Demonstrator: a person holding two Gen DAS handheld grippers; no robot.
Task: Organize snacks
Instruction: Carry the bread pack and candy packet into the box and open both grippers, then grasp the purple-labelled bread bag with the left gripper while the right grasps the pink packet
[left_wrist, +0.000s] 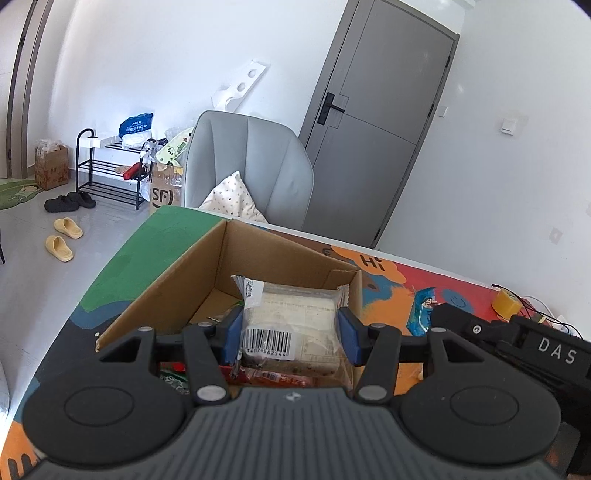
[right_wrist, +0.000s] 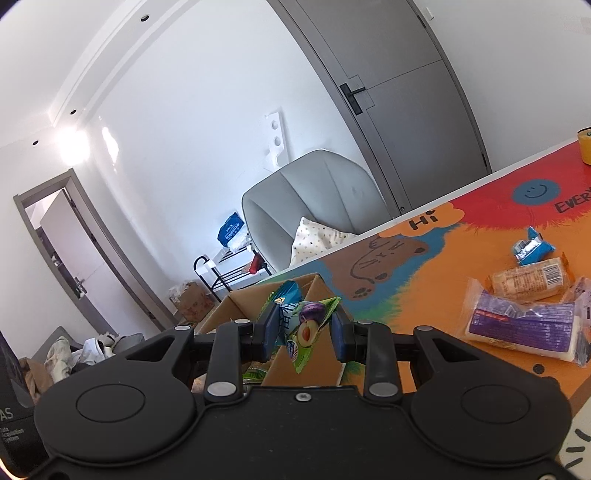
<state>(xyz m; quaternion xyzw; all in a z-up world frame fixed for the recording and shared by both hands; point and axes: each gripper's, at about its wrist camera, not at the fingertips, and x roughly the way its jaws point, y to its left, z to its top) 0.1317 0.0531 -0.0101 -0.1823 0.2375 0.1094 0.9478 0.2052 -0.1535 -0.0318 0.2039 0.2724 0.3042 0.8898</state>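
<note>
Right tool (right_wrist: 303, 334) grips plum packet (right_wrist: 308, 325) (unseen leftward)

Two wrist views, each looking forward and slightly down along its own tongs.
Left view sits close over the cardboard box (left_wrist: 221, 280) at the worktop (left_wrist: 122, 273) far-left corner; right view looks from further right, tilted. Both share the box, grey chair (left_wrist: 251, 162), grey door (left_wrist: 388, 110) and the worktop's far edge.
</note>
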